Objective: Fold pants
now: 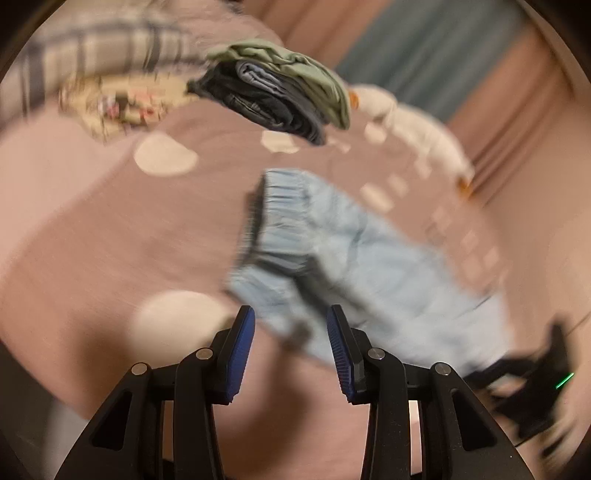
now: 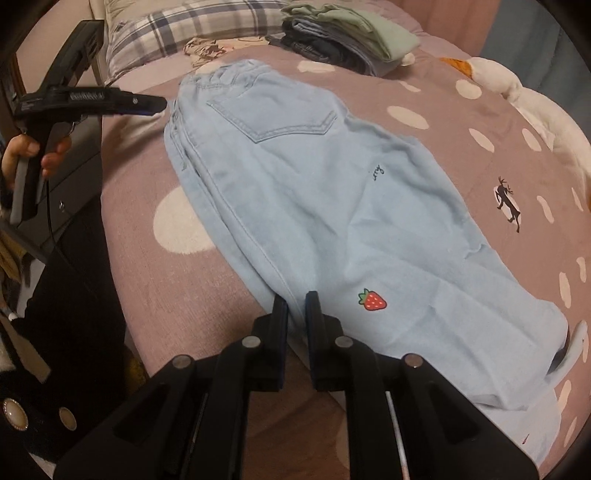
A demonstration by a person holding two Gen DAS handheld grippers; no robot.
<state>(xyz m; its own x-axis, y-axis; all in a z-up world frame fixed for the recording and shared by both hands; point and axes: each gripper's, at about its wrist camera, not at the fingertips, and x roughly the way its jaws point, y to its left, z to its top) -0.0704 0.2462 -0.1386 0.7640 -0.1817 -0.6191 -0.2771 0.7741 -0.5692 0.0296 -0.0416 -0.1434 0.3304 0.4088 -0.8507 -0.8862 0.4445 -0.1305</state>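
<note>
Light blue pants [image 2: 332,192] lie flat on the pink spotted bedspread [image 2: 184,295], folded lengthwise. The back pocket faces up and a strawberry patch [image 2: 372,300] sits near the legs' end. My right gripper [image 2: 296,301] hovers at the pants' near edge with its jaws a narrow slit apart, and the fabric lies flat beneath them, not pinched. My left gripper [image 1: 290,321] is open and empty just short of the blurred pants [image 1: 351,258], near the elastic waistband [image 1: 284,192]. In the right wrist view the left gripper [image 2: 159,105] is seen side-on beside the waistband, held by a hand [image 2: 22,151].
A stack of folded clothes [image 2: 343,40], green on top of dark denim, sits at the far end of the bed. A plaid pillow [image 2: 177,26] lies beside it and a white plush [image 2: 517,92] along the right edge. The person's dark clothing [image 2: 74,295] fills the left.
</note>
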